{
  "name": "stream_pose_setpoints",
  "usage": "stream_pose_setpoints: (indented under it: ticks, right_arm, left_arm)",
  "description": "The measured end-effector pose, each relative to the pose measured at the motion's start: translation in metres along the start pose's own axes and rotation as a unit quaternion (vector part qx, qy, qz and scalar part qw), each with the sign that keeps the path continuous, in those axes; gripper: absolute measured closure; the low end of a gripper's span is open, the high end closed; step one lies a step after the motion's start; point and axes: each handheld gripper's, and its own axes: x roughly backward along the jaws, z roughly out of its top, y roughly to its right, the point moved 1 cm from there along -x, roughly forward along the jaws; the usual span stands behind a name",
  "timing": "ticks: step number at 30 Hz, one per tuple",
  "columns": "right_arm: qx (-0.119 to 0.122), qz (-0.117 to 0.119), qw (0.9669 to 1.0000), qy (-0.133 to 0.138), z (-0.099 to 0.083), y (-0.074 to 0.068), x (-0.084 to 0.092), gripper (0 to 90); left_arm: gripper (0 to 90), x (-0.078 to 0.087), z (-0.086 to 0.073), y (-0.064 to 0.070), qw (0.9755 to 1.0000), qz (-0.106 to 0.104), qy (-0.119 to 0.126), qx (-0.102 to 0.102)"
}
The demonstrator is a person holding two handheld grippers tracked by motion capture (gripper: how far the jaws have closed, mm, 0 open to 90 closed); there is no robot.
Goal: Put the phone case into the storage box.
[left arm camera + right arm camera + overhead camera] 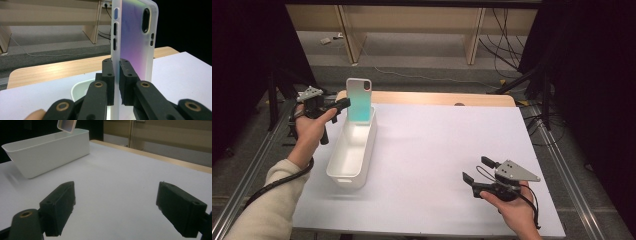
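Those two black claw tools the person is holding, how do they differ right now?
The left gripper is shut on the edge of the phone case, while the right gripper stands wide open with nothing between its jaws. The left gripper holds the case upright over the far end of the white bin; the right gripper sits low over the bare white table, away from the bin. Both have black two-jaw ends and are hand-held.

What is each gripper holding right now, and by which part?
The left gripper clamps the upright translucent iridescent phone case by its side edge, low down, above the white plastic bin. The right gripper is open, holding nothing.
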Motion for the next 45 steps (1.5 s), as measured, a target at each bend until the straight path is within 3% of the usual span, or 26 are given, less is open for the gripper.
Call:
stream_pose_setpoints:
  ticks: [28,45]
  right_arm:
    - [0.002,0.003,1.0000,0.007,-0.001,0.000,-0.002,17.0]
    - [0.001,0.002,1.0000,-0.002,0.000,0.000,0.000,17.0]
  left_arm:
    - [83.7,-0.010,-0.002,-0.008,0.9999,0.011,-0.010,0.001]
    - [83.7,-0.016,-0.003,-0.011,0.9997,0.017,-0.017,0.006]
